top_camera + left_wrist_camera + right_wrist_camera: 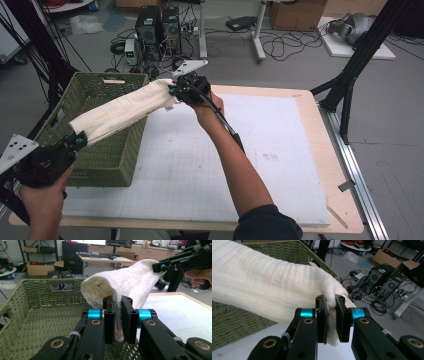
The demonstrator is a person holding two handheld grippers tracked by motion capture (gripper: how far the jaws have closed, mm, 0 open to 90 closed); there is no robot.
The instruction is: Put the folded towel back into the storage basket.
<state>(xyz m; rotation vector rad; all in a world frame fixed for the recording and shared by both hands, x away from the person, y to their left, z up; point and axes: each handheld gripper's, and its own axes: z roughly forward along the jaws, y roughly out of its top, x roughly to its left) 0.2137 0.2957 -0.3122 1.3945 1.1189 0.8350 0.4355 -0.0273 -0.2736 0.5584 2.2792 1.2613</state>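
Observation:
A rolled white cloth [122,109] hangs stretched in the air between both grippers, above the green woven basket [60,132] at the table's left. My left gripper [77,141] is shut on its near end, low at the left; in the left gripper view the cloth [127,281] is pinched between the black jaws of that gripper [117,320], with the basket [37,312] behind. My right gripper [172,92] is shut on the far end, over the basket's back right corner; in the right gripper view the cloth [262,287] runs off leftwards from my right gripper [330,318].
The basket stands on a white gridded mat [235,160] on a wooden table [345,200]. Black frame posts [350,75] rise at the right. Computer towers [157,27], cables and boxes lie on the floor beyond the table.

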